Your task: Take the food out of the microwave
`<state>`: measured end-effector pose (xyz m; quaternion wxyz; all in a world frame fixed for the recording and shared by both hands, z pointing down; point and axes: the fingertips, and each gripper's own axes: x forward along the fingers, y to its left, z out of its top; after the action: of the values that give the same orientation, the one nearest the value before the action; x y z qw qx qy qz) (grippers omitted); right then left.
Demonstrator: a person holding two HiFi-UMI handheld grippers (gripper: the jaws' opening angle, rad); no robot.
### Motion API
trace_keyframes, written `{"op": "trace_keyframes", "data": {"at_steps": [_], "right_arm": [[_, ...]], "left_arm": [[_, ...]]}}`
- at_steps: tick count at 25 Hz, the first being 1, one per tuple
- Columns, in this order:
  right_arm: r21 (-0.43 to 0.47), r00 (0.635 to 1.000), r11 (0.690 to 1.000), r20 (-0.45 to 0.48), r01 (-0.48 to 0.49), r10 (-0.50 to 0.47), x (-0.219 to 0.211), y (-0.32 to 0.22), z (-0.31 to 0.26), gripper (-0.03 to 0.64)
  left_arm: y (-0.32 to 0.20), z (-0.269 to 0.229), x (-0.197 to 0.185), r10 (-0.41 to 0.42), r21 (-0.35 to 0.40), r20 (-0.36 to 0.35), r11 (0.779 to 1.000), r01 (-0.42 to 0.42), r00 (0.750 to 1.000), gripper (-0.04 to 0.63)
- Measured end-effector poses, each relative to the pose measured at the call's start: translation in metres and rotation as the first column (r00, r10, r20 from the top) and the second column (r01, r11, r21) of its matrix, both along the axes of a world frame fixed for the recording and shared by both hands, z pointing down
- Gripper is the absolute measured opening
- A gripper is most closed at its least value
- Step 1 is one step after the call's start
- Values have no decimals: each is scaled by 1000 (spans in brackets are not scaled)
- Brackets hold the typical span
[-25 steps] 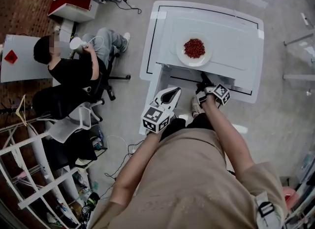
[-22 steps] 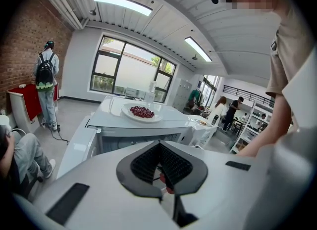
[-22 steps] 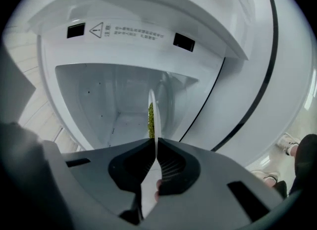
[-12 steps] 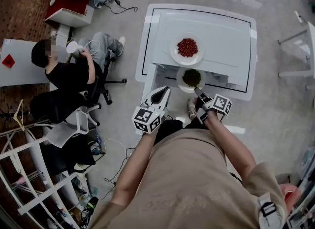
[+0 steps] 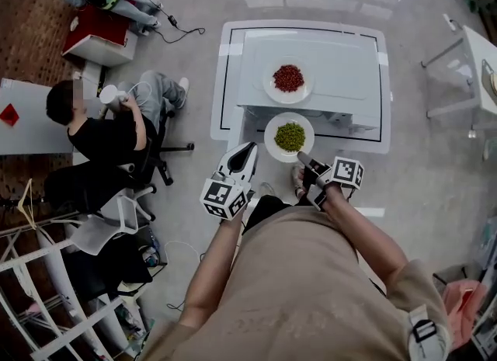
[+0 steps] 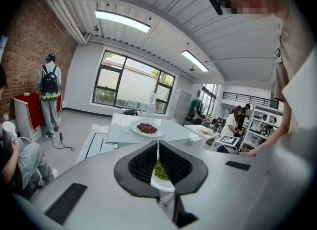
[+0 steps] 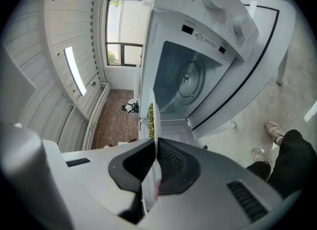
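A white plate of green peas (image 5: 290, 136) hangs in front of the open microwave (image 5: 342, 80), outside its cavity (image 7: 185, 80). My right gripper (image 5: 302, 158) is shut on the plate's near rim; in the right gripper view (image 7: 155, 150) the plate (image 7: 153, 120) runs edge-on between the jaws. My left gripper (image 5: 249, 149) is shut and empty, just left of the plate and apart from it. Past the closed left jaws (image 6: 157, 150) the peas (image 6: 159, 170) show. A second plate with red beans (image 5: 288, 78) rests on the microwave's top.
The microwave stands on a low white table (image 5: 230, 80) with a black outline. A person sits on an office chair (image 5: 101, 123) at the left, near a red cabinet (image 5: 101, 22). A white rack (image 5: 46, 274) fills the lower left. Another table (image 5: 481, 64) is at the right.
The plate of green peas came out of the microwave, pulled back and lifted by my right gripper. My left gripper also rose a little and stayed shut.
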<state>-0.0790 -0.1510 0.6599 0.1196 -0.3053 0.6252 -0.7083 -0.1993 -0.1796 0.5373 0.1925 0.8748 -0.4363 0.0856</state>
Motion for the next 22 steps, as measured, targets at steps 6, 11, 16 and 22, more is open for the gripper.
{"op": "trace_keyframes", "data": {"at_steps": [6, 11, 16, 22], "right_arm": [[111, 999, 993, -16, -34, 36, -18, 7, -58, 18], [173, 994, 979, 21, -110, 109, -27, 12, -109, 18], [184, 978, 961, 49, -208, 203, -24, 19, -145, 18], [237, 957, 928, 42, -288, 287, -5, 32, -185, 18]], "left_arm": [[4, -42, -23, 31, 81, -61, 996, -26, 998, 6], [8, -69, -39, 77, 127, -111, 990, -63, 991, 6], [11, -86, -51, 132, 138, -196, 985, -106, 972, 6], [13, -95, -49, 211, 144, -240, 973, -180, 947, 7]]}}
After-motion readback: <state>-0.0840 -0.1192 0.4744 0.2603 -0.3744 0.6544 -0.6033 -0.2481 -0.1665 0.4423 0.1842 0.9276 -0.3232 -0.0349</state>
